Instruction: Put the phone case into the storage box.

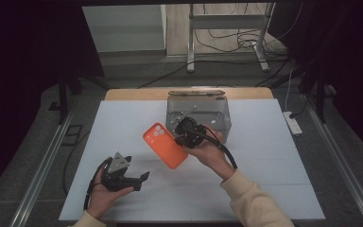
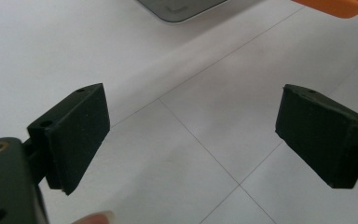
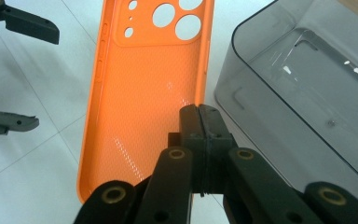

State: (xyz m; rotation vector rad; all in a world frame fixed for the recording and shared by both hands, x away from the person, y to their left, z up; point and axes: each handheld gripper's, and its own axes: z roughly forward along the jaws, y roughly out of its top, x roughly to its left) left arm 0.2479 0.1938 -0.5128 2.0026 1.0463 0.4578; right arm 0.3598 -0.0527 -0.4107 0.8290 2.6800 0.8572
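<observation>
Orange phone case point(image 1: 165, 145) is pinched at its edge by the right gripper point(image 3: 199, 122), lifted off the counter point(image 1: 264, 179) just beside the grey box point(image 1: 198, 113). Left gripper point(image 2: 193, 135) is held released nearby. Placement is judged undone.

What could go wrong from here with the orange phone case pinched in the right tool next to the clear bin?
1. The right tool pinches only the side rim of the orange phone case, so most of the case hangs free and could twist or slip out.
2. The clear bin sits right beside the case; a swing could clip its rim.
3. The left tool stands open, apart from the case, so nothing backs up the grip.
</observation>
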